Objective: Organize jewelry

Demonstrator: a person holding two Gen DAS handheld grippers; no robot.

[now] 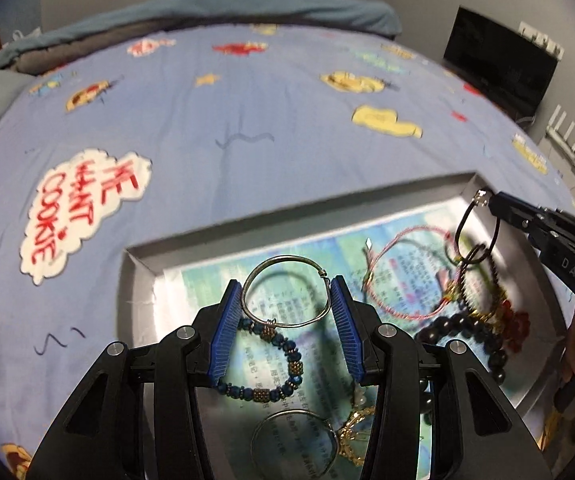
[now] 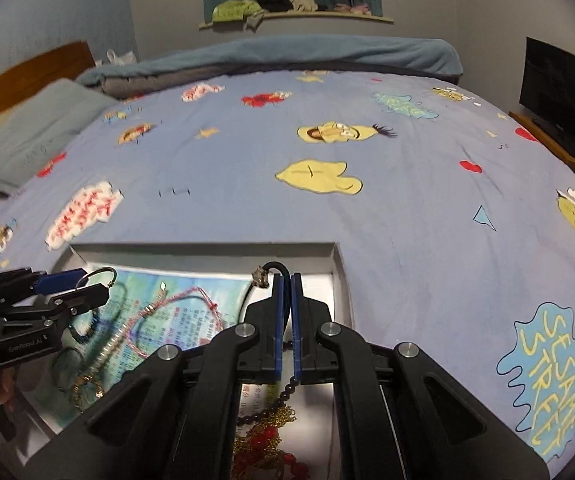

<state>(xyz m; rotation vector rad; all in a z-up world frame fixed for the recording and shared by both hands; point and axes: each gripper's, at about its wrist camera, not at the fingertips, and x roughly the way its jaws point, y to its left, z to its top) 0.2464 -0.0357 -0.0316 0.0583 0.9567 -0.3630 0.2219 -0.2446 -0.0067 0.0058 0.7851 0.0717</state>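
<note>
Two risks: the left tool (image 1: 286, 294) clamps a silver hoop (image 1: 286, 291) above the tray (image 1: 139, 280), beaded bracelet (image 1: 271, 364) dangling at six o'clock; the right tool (image 2: 286, 280), pinched shut on a black cord (image 2: 278, 267), could drag tangled beads.

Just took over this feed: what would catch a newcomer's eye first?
The left gripper clamps a silver bangle above the tray of jewelry on the cartoon bedsheet. At the tray's far right corner, the right gripper, jaws shut, grips a black cord bracelet. A pink string bracelet lies between them.
</note>
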